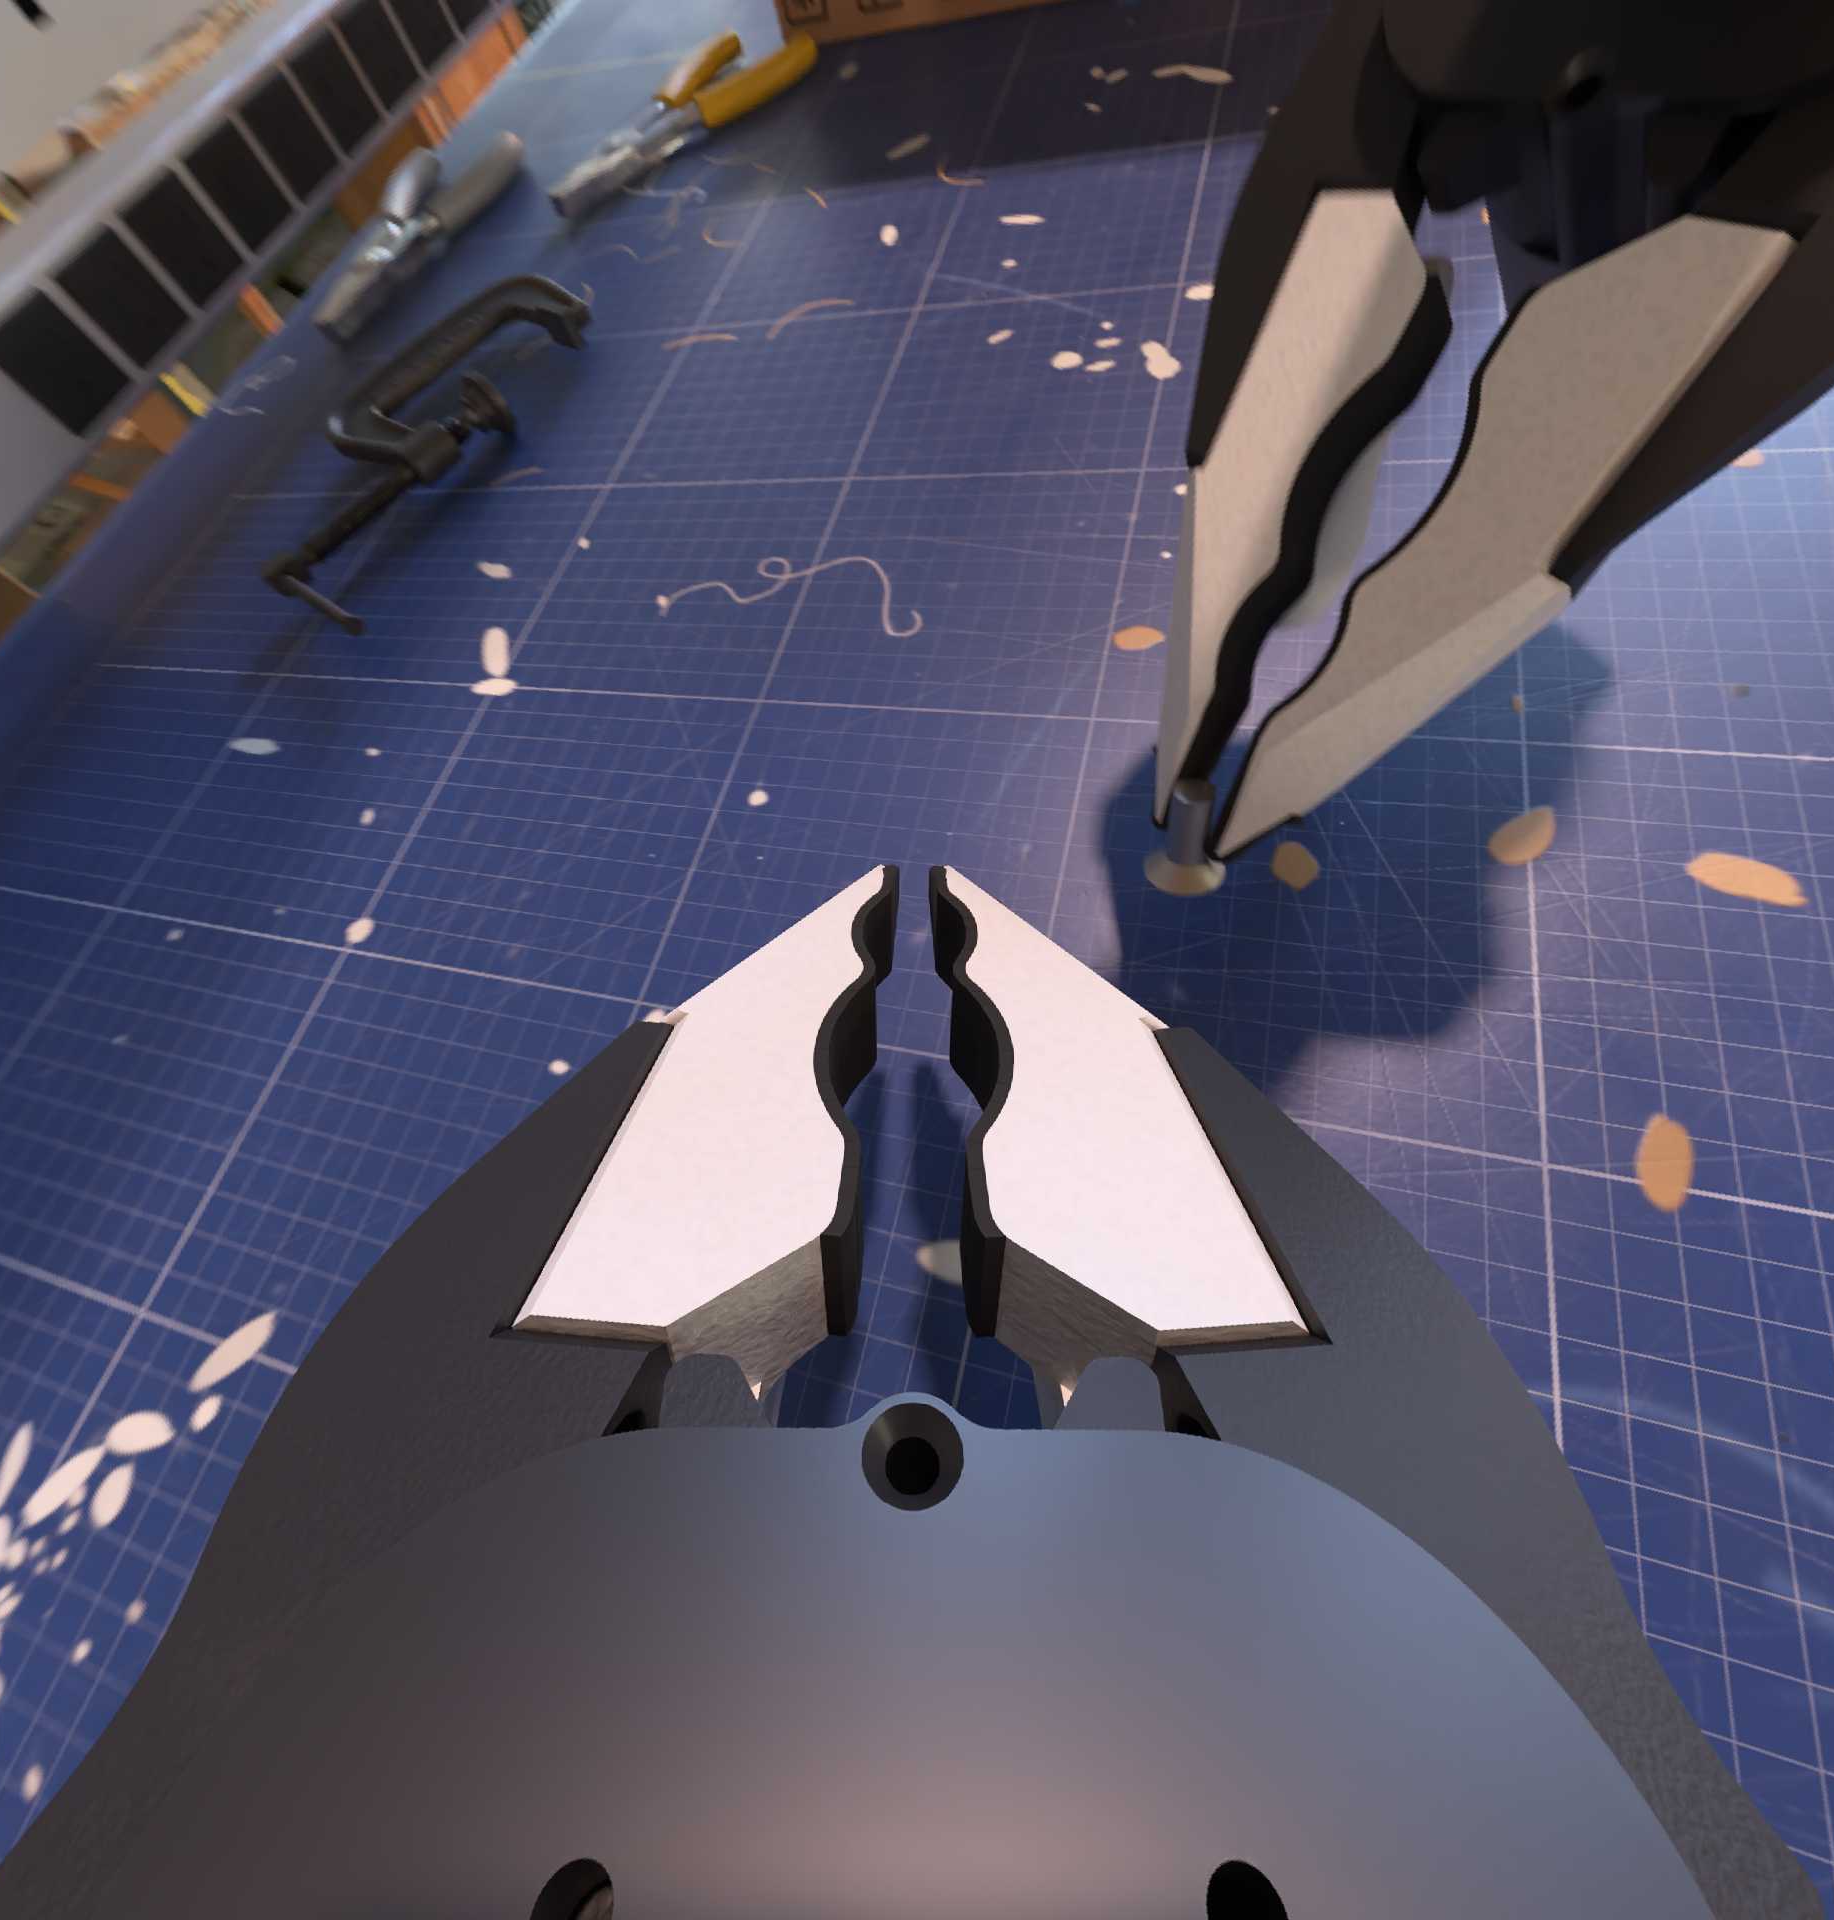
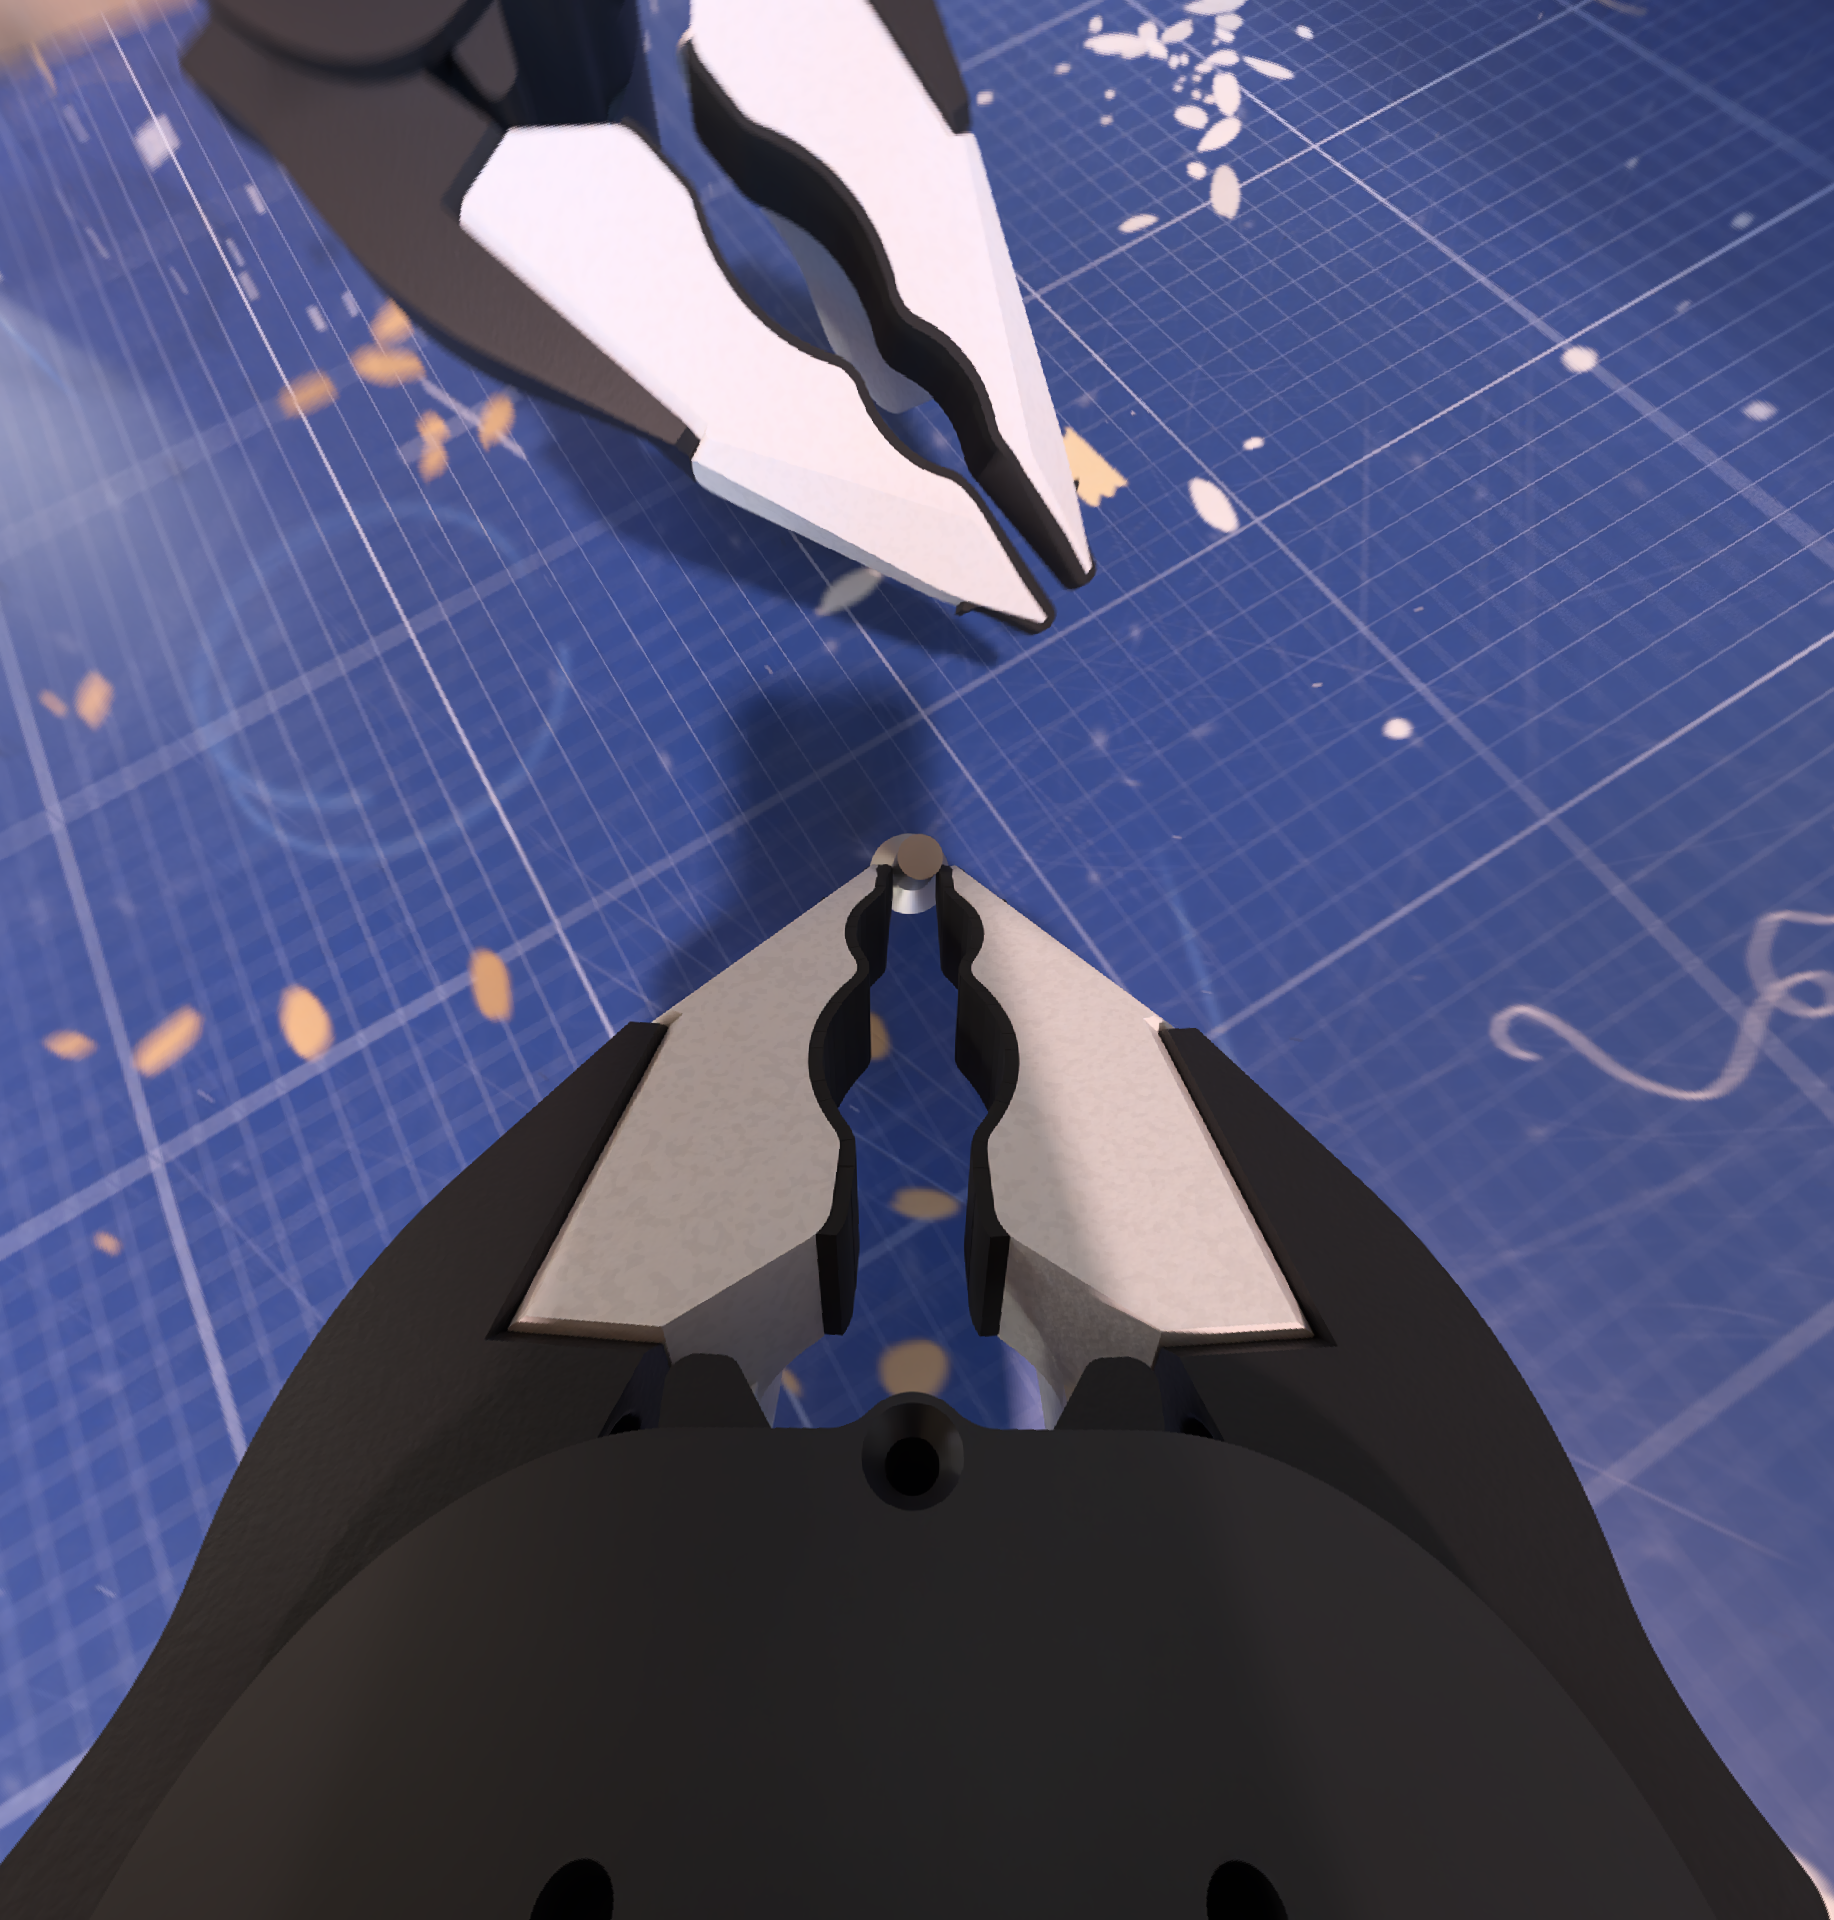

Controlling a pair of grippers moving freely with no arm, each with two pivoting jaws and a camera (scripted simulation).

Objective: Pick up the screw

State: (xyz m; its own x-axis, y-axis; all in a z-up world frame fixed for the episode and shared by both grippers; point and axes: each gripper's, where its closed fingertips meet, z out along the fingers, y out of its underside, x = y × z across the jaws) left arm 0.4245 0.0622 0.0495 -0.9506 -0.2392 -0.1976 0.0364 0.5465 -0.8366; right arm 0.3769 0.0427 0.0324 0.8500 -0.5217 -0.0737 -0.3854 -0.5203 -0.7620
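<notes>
The screw (image 1: 1188, 847) is a short grey metal piece standing head-down on the blue cutting mat (image 1: 684, 831). My right gripper (image 1: 1193, 821) comes down from the upper right and is shut on the screw's shank at the fingertips. In the right wrist view the screw (image 2: 911, 883) sits between the tips of that gripper (image 2: 911, 881). My left gripper (image 1: 913, 883) is shut and empty, hovering over the mat to the left of the screw. It also shows in the right wrist view (image 2: 1064, 597), beyond the screw.
A dark C-clamp (image 1: 425, 426), a silver tool (image 1: 414, 234) and yellow-handled chisels (image 1: 684, 114) lie at the mat's far left. A shelf rack (image 1: 144, 260) runs along that side. Wood chips (image 1: 1744, 878) and a curled shaving (image 1: 799, 592) are scattered over the mat.
</notes>
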